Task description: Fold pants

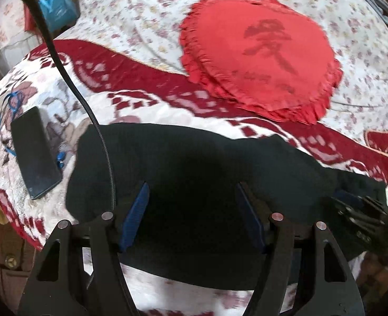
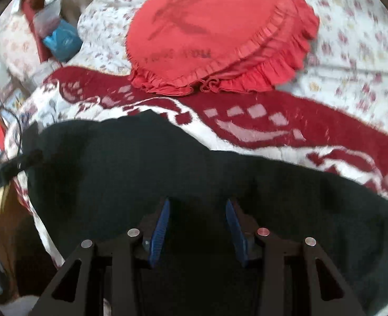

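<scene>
A: so the left gripper (image 1: 192,213) is right over the black pants (image 1: 194,168), jaws spread wide with nothing between them. right gripper (image 2: 197,230) is the same deal, apart and empty. pants are lying across the red and white blanket (image 1: 146,105)

B: what'd worry me is it grabbing the blanket along with the fabric, it's fuzzy stuff. plus that phone (image 1: 34,152) sits just beside the left edge, a fold that way could drag it

A: yeah, and the red cushion (image 2: 207,29) isn't far off either

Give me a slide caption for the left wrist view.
Open left claw over black pants on a patterned blanket, phone left, red pillow behind.
</scene>
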